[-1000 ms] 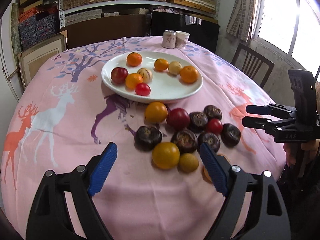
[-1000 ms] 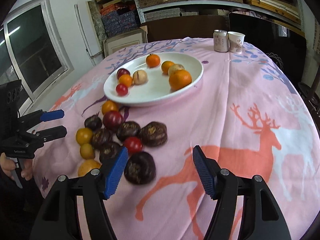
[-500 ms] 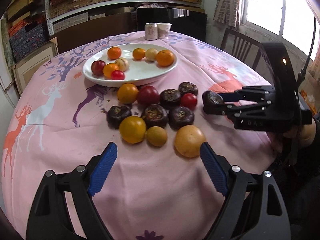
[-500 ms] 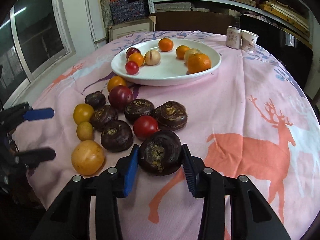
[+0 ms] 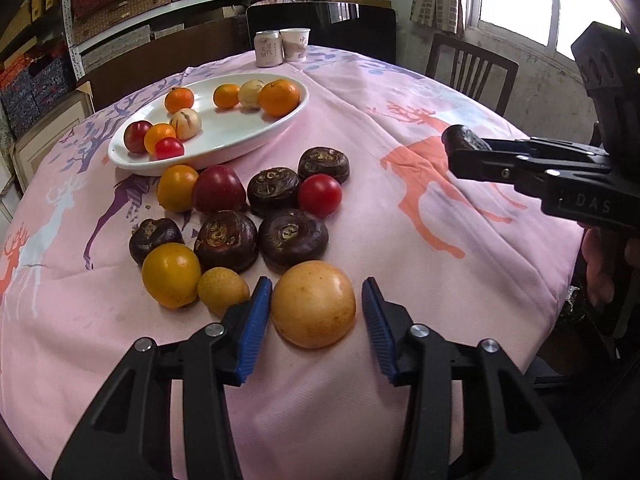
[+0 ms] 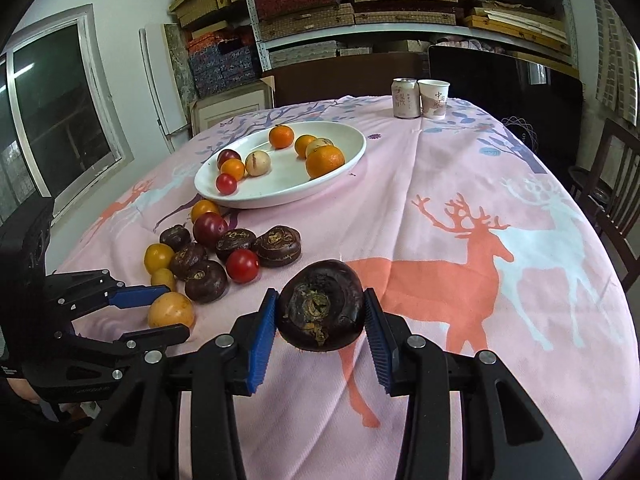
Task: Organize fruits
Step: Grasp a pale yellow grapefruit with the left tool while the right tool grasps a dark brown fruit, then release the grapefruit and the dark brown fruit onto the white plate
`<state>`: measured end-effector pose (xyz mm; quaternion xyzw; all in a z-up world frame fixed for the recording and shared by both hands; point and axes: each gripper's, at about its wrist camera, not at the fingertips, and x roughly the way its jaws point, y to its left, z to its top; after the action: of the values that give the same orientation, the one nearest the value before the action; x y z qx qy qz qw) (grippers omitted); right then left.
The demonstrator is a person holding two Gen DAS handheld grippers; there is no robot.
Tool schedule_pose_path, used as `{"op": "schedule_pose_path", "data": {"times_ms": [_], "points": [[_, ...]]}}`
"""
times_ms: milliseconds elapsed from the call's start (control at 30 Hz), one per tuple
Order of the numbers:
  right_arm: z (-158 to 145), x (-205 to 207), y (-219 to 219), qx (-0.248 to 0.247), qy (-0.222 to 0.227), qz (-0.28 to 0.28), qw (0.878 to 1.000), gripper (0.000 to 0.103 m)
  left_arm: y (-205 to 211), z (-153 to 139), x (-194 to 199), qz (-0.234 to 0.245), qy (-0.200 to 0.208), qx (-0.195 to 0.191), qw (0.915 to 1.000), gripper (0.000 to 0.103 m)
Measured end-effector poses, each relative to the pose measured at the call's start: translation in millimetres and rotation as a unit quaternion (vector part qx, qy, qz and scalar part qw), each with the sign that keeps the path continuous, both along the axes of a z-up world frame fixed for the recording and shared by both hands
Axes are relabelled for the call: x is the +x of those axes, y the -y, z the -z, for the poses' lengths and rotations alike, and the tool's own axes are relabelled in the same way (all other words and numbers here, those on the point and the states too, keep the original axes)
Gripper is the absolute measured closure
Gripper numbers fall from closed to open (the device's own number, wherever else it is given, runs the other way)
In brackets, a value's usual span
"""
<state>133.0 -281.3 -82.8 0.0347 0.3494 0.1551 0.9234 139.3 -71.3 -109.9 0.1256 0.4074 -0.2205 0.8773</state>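
Left claw (image 5: pixel 316 320) is closing round a yellow-orange fruit (image 5: pixel 313 305) at the desk (image 5: pixel 440 280) edge, small yellow fruit (image 5: pixel 222 290) crowding at nine o'clock; right claw (image 6: pixel 320 322) grips one dark fruit (image 6: pixel 321 305) aloft; plate (image 5: pixel 240 140) holds eight fruits

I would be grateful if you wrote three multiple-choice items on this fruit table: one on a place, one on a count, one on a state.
1. Relative to the white plate, where do the can and the paper cup stand?
A) on it
B) nearer the camera
C) beyond it, at the table's far edge

2. How many fruits lie on the plate?
A) eight
B) four
C) twelve

3. What is the right claw doing?
A) standing open and empty
B) gripping a dark water chestnut
C) gripping the can

Key: 1 C, both stand side by side past the plate. 2 A, eight can be counted. 3 B, both pads press the chestnut.
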Motion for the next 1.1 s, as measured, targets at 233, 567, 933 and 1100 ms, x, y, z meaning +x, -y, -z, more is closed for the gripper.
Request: {"op": "schedule_pose_path", "data": {"times_ms": [233, 567, 933, 1100], "points": [[-2, -4, -6, 0.005, 0.007, -0.012, 1.000, 0.060, -10, 2, 8, -0.021, -0.017, -0.026, 0.9993, 0.063], [-23, 6, -3, 0.020, 0.022, -0.011, 0.999, 0.060, -41, -42, 0, -0.038, 0.018, -0.097, 0.9944, 0.063], [-76, 99, -32, 0.023, 0.062, -0.034, 0.997, 0.060, -76, -87, 106, -0.086, 0.029, -0.131, 0.9872, 0.063], [-58, 152, -62, 0.019, 0.029, -0.050, 0.998, 0.060, -84, -85, 173, -0.116, 0.021, -0.146, 0.9822, 0.063]]}}
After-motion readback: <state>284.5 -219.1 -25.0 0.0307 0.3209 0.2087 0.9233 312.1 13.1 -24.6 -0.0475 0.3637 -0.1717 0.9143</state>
